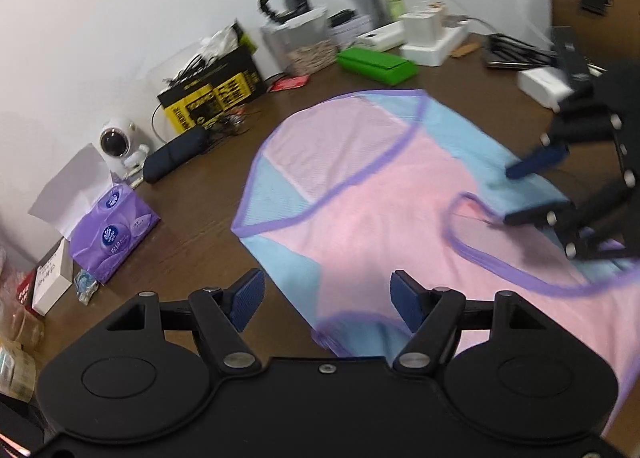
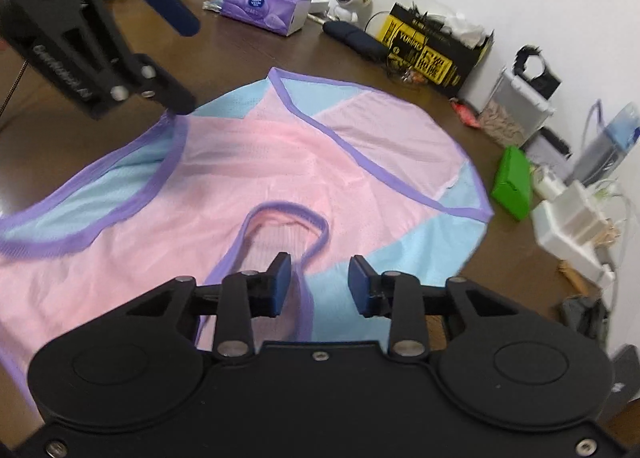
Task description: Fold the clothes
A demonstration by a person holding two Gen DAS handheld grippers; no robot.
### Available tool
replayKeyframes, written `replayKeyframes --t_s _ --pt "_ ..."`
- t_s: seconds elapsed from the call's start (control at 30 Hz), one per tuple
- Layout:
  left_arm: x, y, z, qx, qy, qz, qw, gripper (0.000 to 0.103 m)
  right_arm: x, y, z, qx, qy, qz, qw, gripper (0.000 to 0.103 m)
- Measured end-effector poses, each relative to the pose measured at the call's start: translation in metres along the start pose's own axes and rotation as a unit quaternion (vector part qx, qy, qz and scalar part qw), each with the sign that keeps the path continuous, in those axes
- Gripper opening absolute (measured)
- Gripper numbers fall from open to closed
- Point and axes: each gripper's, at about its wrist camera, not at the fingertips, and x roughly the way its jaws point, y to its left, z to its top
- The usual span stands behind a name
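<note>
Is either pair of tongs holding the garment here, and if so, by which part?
Nothing is held. The left tongs and right tongs both stand open above the pink and blue top, pads clear of the fabric.

Dark brown wood-grain surface (image 1: 192, 226) against a plain white wall (image 1: 120, 18). Clutter along the wall edge: purple tissue box (image 1: 114, 232), yellow-black box (image 1: 212, 92), green case (image 1: 376, 64), white power strip (image 1: 434, 44). Even, soft light.
</note>
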Motion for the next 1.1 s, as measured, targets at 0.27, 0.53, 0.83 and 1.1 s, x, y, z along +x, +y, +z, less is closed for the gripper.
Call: replayKeyframes --t_s 0.27,0.53,0.83,1.1 --pt "0.054 0.037 0.018 -0.016 0.018 0.001 0.9997 0.066 0.013 -0.009 0.001 0.057 0.020 -0.005 0.998 0.007" --pt "0.078 0.030 0.018 0.018 0.033 0.024 0.9990 0.057 -0.002 -0.023 -0.014 0.059 0.025 -0.021 0.998 0.007" --pt "0.094 0.033 0.020 0.023 0.044 0.058 0.9971 0.056 -0.007 -0.035 -0.024 0.051 0.025 -0.029 0.998 0.007" --pt "0.100 0.033 0.022 0.037 0.046 0.094 0.9939 0.056 -0.007 -0.028 -0.032 0.038 0.022 -0.040 0.998 0.007"
